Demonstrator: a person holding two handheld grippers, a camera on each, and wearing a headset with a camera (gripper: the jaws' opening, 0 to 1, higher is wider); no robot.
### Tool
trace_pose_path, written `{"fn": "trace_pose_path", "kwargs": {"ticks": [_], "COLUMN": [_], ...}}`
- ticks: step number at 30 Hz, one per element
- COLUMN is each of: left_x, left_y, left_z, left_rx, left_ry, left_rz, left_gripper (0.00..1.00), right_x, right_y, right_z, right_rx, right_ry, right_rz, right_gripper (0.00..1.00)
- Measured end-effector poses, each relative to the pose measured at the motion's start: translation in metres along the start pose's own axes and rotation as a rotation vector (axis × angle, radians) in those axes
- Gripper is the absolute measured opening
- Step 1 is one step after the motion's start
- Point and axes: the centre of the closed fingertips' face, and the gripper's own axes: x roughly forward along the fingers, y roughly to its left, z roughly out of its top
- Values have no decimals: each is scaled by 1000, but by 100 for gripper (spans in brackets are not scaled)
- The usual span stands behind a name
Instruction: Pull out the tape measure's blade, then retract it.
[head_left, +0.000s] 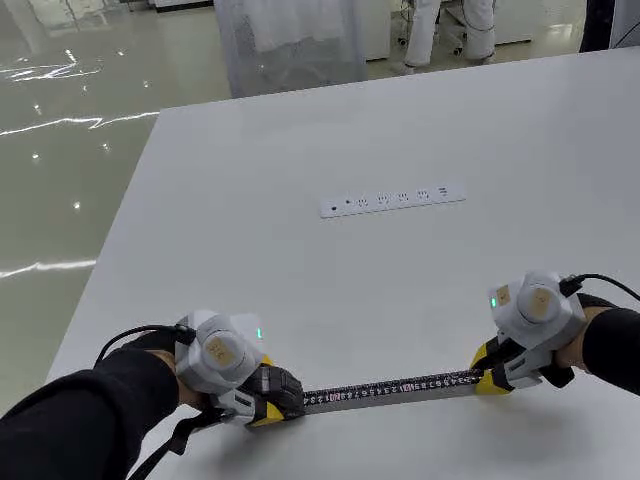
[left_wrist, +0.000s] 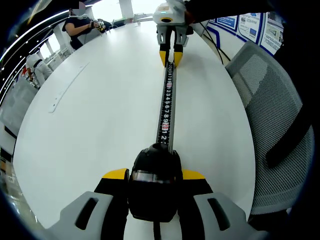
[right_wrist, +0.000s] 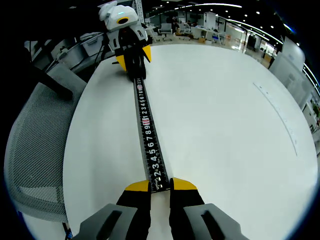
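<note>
At the near edge of the surface (head_left: 300, 250), the tape measure's black case (left_wrist: 155, 187) is clamped between the jaws of the left tool (left_wrist: 155, 175), which are pressed against its two sides. From the case the blade (head_left: 390, 388) is drawn out in a straight line, close over the surface, with its printed face up. Its free end is pinched between the nearly closed jaws of the right tool (right_wrist: 160, 186). The blade's long axis is thus laid from left to right, roughly parallel to the near edge, and the two tools are faced toward each other along it. The pull-out is judged to be done. For retraction, the right tool is expected to be guided along this same axis toward the case, with the blade kept in line. Farther across the surface, well apart from both tools, a white power strip (head_left: 393, 199) is seen.
</note>
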Motion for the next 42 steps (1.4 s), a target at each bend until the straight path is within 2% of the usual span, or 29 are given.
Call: {"fn": "trace_pose_path", "kwargs": {"ticks": [4,7,11,15,26,27,30,34,36,39,42], "left_x": [-1,0,0,0,-2,-2,-4,-7,-8,-11,-12], "left_y": [1,1,1,1,1,1,2,2,2,2,3], "left_z": [0,2,3,3,4,4,3,-1,-2,-2,-1], "left_rx": [-3,-4,1,8,11,9,3,-9,-15,-50,-71], "left_ry": [-31,-28,-27,-32,-15,-12,-8,0,2,-12,-21], "left_rz": [-3,-6,-3,-5,-13,-14,-16,-16,-16,-23,-19], "left_gripper": [33,33,33,33,33,33,33,33,34,37,44], "right_x": [1,1,1,1,1,1,1,-2,-2,-3,-4], "right_y": [1,1,1,2,2,3,4,1,0,0,1], "right_z": [1,1,0,0,1,1,1,-1,-2,-2,-2], "right_rx": [-7,-47,-56,-79,-71,-102,-117,-120,-116,-105,-97], "right_ry": [14,53,66,63,68,76,83,85,88,86,86], "right_rz": [-5,-8,-12,-8,-7,-12,-15,-31,-32,-36,-36], "right_gripper": [10,10,11,11,11,11,12,17,16,19,21]}}
